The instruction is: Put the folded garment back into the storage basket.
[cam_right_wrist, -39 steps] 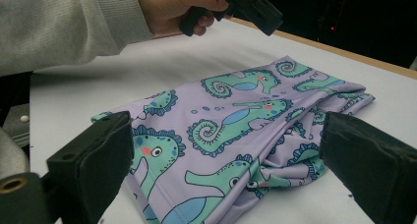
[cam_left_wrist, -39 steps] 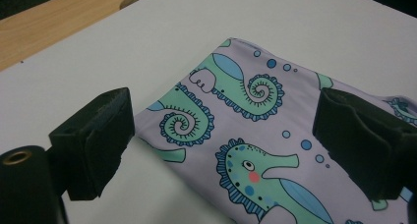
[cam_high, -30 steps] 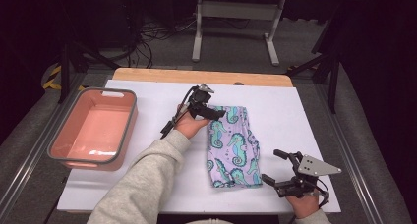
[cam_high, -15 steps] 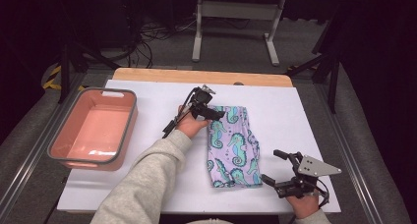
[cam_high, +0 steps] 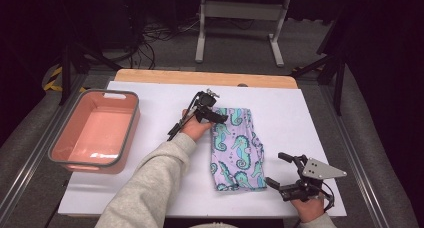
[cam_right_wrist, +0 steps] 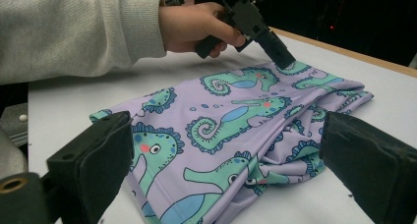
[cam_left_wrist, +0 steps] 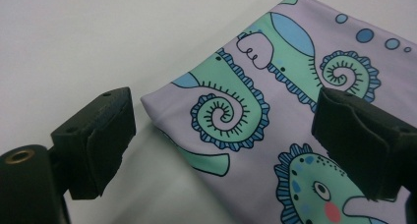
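High view: a folded lilac cloth printed with teal seahorses (cam_high: 235, 148) lies flat near the middle of the white table top (cam_high: 310, 118), its long side running away from the person. The left gripper (cam_high: 216, 117) is held in a hand with a grey sleeve and sits at the cloth's far left corner, its tip right at the fabric. From the left gripper view the two black jaws stand spread, one over bare table and the other over the print, with the cloth's folded corner (cam_left_wrist: 216, 111) between them and neither pad pressing on it. The right gripper (cam_high: 280, 170) rests close to the near edge of the table, just beside the cloth's near right corner, with its grey three-cornered plate on top; its jaws are also wide apart and hold nothing. The right gripper view looks across the cloth (cam_right_wrist: 236, 121), rumpled along one side, toward the other hand and its gripper (cam_right_wrist: 282, 61), which touches the far end. A pink tub with a grey rim (cam_high: 75, 158) stands well apart at the left edge of the table.
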The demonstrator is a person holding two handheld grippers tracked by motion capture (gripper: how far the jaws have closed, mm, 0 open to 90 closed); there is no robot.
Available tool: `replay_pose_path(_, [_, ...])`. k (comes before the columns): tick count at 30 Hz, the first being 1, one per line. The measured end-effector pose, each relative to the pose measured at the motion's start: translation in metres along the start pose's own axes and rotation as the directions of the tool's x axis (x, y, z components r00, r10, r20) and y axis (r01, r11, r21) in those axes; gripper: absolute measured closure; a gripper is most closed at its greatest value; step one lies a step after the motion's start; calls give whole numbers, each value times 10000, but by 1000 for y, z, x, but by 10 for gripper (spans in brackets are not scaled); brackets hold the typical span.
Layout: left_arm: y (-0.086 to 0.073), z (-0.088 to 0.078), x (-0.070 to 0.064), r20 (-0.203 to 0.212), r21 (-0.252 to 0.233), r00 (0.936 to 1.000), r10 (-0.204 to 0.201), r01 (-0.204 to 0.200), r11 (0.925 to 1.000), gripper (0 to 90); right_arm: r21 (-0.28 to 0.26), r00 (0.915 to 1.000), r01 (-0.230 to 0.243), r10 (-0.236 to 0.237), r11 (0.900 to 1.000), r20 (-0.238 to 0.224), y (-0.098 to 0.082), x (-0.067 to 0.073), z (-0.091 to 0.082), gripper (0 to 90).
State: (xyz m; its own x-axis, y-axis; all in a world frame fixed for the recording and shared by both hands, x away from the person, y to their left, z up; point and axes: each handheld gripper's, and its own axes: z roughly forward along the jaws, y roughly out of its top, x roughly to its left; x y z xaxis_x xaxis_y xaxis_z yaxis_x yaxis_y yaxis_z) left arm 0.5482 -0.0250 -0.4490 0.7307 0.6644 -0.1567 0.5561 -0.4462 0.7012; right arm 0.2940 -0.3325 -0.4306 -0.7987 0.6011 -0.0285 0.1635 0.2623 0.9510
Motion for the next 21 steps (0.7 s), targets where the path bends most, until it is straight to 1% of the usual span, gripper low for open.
replay_pose_path(1, [0, 1, 0, -94, 86, 10000, 9, -9, 10000, 108, 23, 10000, -6, 6, 10000, 16, 0, 0, 0, 70])
replay_pose_path(3, [-1, 2, 0, -86, 186, 10000, 27, -25, 9998, 108, 42, 10000, 8, -9, 10000, 44, 0, 0, 0, 71])
replay_pose_path(6, [-2, 5, -2, -249, 327, 9997, 12, -3, 9995, 112, 56, 10000, 17, -17, 10000, 63, 0, 0, 0, 72])
replay_pose_path(9, [-2, 7, -3, -359, 368, 9994, 3, 10, 9993, 131, 56, 10000, 17, -17, 10000, 70, 0, 0, 0, 72])
replay_pose_path(12, [-2, 7, -5, -334, 391, 9994, 32, -19, 9992, 142, 76, 10000, 24, -24, 10000, 64, 0, 0, 0, 74])
replay_pose_path(15, [-2, 8, -7, -520, 430, 9984, 227, -205, 9989, 146, 162, 9999, 19, -21, 9999, 135, -1, -1, 0, 78])
replay_pose_path(16, [-2, 9, -8, -654, 484, 9970, 419, -388, 9981, 146, 162, 9999, 19, -21, 9999, 135, -1, -1, 0, 78])
replay_pose_path(17, [-3, 10, -13, -913, 552, 9940, 610, -561, 9969, 148, 157, 9999, 0, -3, 9999, 140, -1, -1, 0, 79])
replay_pose_path(20, [-3, 11, -14, -930, 515, 9938, 616, -570, 9970, 156, 155, 9999, 6, -8, 9999, 141, -1, -1, 0, 79])
replay_pose_path(21, [-3, 11, -13, -860, 508, 9940, 669, -627, 9967, 159, 168, 9999, 22, -24, 9999, 140, -1, -1, 0, 81])
